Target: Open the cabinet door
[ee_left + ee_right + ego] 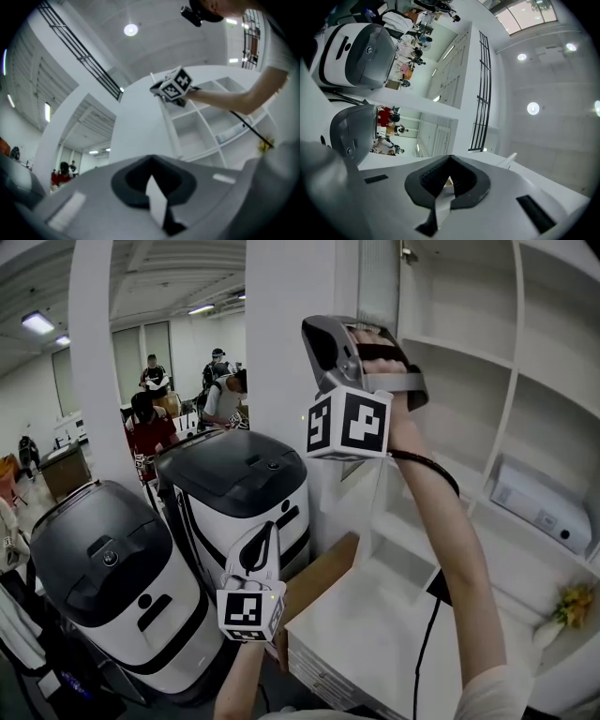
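The white cabinet (511, 418) fills the right of the head view with its open shelves showing. Its tall white door panel (300, 324) stands at the left of the shelves. My right gripper (328, 338) is raised high at that panel's right edge, jaws shut, and I cannot tell if anything is pinched. In its own view the right gripper (443, 197) points up past the panel toward the ceiling. My left gripper (258, 554) hangs low and apart from the cabinet. In the left gripper view its jaws (157, 197) are shut and empty. The right gripper (171, 86) and door panel (140, 126) show above them.
Two grey-and-white machines (112, 577) (244, 484) stand at the left below the door. A white box (394, 634) with a cardboard flap (319, 577) sits under the shelves. A white device (539, 507) and yellow flowers (572, 606) lie on shelves. People (150, 418) work far behind.
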